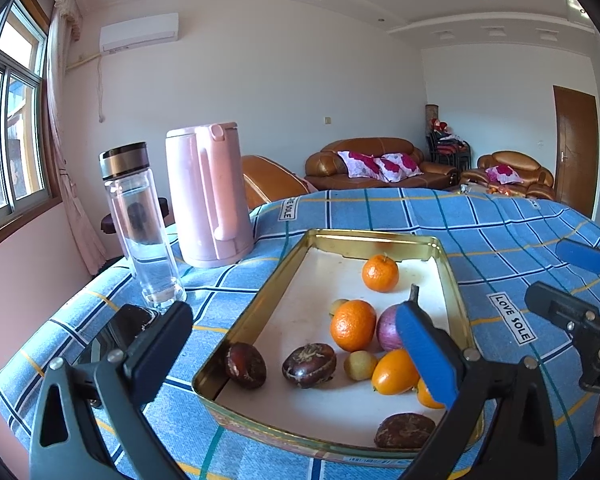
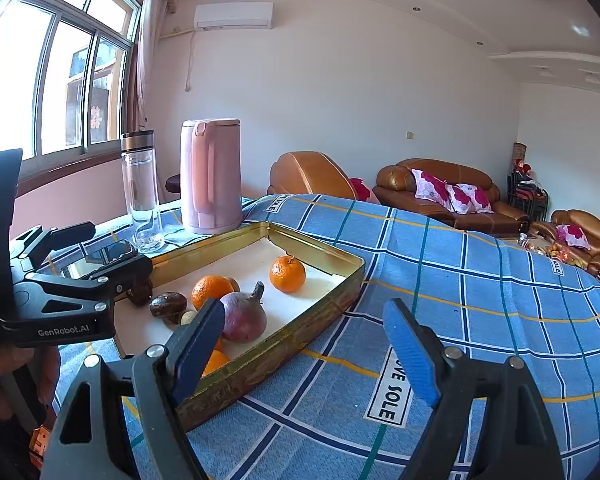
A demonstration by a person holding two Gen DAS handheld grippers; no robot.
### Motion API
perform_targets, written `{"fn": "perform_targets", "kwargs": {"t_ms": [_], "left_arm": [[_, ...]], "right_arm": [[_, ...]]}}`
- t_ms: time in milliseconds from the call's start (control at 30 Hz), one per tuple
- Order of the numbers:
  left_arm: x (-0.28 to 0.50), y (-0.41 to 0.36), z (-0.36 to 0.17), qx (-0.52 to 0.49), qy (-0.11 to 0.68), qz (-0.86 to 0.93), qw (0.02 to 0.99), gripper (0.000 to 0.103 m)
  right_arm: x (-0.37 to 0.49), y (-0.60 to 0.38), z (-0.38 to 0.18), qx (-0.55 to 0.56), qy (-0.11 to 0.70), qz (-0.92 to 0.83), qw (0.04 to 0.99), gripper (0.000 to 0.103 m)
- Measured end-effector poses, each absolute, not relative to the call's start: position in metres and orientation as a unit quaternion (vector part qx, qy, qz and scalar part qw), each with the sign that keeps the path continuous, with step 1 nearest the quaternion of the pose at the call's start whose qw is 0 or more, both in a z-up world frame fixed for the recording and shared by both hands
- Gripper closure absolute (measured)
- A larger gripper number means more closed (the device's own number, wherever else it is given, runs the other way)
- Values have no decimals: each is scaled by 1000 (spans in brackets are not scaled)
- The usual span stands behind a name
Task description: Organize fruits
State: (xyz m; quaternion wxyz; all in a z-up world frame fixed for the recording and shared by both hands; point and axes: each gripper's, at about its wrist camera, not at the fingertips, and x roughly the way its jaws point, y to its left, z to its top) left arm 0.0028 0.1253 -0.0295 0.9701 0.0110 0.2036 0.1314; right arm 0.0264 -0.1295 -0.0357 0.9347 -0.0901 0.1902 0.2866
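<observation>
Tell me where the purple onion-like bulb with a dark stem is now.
The purple bulb lies inside the gold metal tray, near its right wall, beside a round orange mandarin; the left-wrist view shows it partly behind the left gripper's blue pad.

Blue plaid tablecloth [image 1: 380,216] carries tin tray [image 1: 260,292], pink kettle [image 1: 208,196] — glass bottle [image 1: 140,224], phone [image 1: 120,328].

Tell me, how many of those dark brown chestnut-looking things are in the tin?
3 show in the gold tin: one at the near left corner, one just right of it, one by the near rim at the right. More may hide behind the gripper.
</observation>
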Motion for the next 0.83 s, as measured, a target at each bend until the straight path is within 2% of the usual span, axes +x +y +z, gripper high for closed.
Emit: {"fn": "perform_targets", "kwargs": {"t_ms": [833], "left_arm": [[4,104,-23,21,193,102,976,0]], "right_arm": [[25,-153,-32,-93,179,266,943,20]]}}
